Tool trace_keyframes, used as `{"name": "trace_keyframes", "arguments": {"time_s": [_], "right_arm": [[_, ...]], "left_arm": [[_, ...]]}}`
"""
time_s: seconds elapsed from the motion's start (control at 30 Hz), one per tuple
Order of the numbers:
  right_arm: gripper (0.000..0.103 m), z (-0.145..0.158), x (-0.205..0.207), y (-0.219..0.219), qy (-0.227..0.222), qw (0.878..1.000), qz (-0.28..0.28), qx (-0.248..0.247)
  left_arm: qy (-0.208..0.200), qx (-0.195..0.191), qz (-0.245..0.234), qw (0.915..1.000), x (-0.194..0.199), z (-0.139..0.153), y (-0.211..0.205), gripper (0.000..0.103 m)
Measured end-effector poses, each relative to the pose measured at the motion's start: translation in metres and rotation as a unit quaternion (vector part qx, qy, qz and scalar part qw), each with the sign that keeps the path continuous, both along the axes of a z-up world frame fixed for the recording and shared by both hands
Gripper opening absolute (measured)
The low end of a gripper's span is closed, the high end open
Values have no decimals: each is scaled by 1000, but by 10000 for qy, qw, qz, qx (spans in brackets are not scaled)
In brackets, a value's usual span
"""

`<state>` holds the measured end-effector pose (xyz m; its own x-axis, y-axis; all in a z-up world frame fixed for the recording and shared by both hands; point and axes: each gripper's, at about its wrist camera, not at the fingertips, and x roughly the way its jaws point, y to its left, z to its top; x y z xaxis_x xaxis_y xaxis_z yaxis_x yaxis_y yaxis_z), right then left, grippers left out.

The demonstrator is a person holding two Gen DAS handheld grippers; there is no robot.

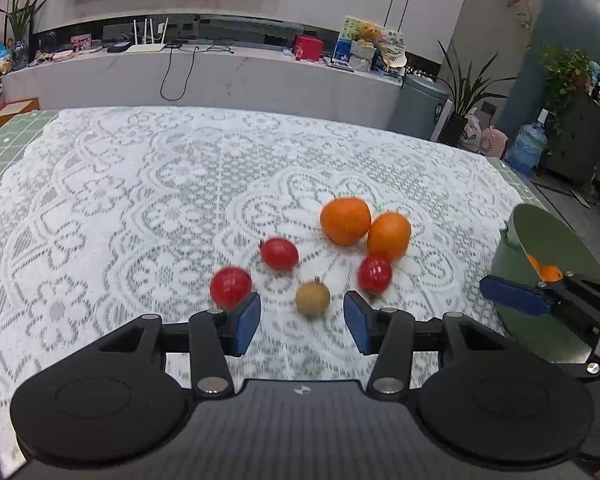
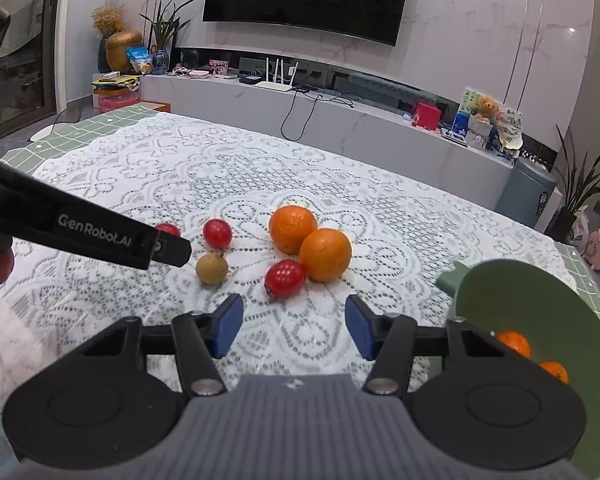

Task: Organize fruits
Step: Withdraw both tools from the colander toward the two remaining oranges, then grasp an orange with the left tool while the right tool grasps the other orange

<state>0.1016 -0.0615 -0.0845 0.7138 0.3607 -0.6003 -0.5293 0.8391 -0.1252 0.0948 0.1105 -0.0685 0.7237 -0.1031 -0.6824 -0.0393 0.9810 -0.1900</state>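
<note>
On the lace tablecloth lie two oranges (image 1: 345, 221) (image 1: 389, 236), three red tomatoes (image 1: 279, 253) (image 1: 231, 286) (image 1: 375, 274) and a small brown fruit (image 1: 312, 299). My left gripper (image 1: 302, 322) is open and empty, with the brown fruit just ahead between its blue pads. My right gripper (image 2: 294, 326) is open and empty, a little short of a red tomato (image 2: 285, 278) and the oranges (image 2: 293, 229) (image 2: 325, 255). A green bowl (image 2: 540, 304) at the right holds small oranges (image 2: 514, 344). The brown fruit (image 2: 211, 268) lies by the left gripper's tip (image 2: 172, 249).
The table's green gridded mat (image 2: 80, 132) shows beyond the cloth edges. The right gripper's finger (image 1: 516, 294) reaches in front of the green bowl (image 1: 548, 240) in the left wrist view. A TV console with clutter stands behind the table.
</note>
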Motion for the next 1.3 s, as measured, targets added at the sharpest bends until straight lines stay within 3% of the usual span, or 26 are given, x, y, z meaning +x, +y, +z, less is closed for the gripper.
{"name": "trace_keyframes", "arguments": {"time_s": [0.33,0.57,1.13,1.3], "right_arm": [[45,-3,52,19,92,9996,-228,-101],[45,-9,86,19,393,9981,-459,83],[44,-25,116,20,904,9940,-505,359],[44,-26,119,21,924,9943,-465,275]], "left_arm": [[-76,-174,-296,9994,37,7,0,57],[131,-813,-443,9956,75,2,5,57],[551,-1484,-332,9868,124,-23,6,57],[774,-1385,-252,9870,134,-29,4,57]]}}
